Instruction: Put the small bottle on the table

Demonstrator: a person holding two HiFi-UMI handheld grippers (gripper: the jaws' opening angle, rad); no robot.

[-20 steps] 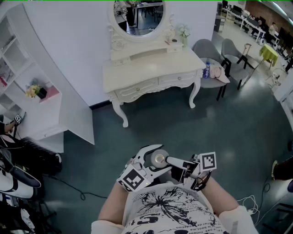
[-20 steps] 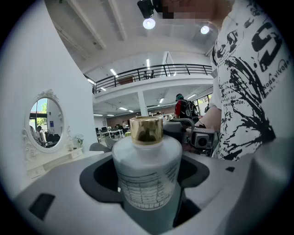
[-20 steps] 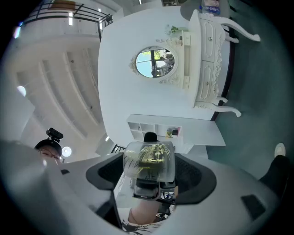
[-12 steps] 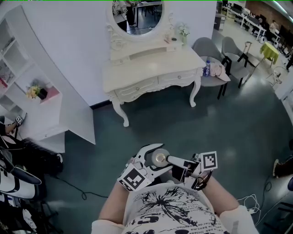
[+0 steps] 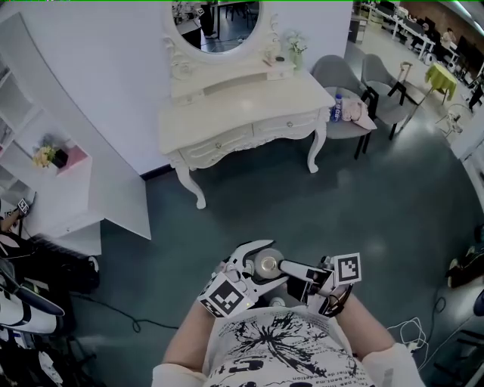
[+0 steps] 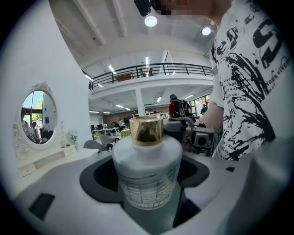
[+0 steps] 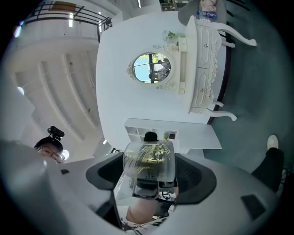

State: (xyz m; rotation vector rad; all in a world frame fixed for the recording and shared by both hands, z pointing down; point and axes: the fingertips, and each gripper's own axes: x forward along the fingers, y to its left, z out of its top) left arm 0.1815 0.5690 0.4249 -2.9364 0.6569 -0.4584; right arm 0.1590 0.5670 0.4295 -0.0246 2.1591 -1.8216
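Note:
The small bottle, frosted white with a gold cap, hangs in front of my chest. In the left gripper view the bottle stands upright, with my left gripper shut on its lower body. My right gripper reaches in from the right, facing the left gripper. In its own view the bottle fills the gap and touches both dark pads. The white dressing table stands well ahead across the floor, against the wall under an oval mirror.
Two grey chairs stand right of the table, one with a plastic bottle and cloth on its seat. A white shelf unit juts out at the left. Dark equipment and cables lie near my left. Teal floor lies between me and the table.
The head view has shifted: the dressing table and mirror sit further left and higher in the picture. Both grippers and the bottle keep the same pose at my chest.

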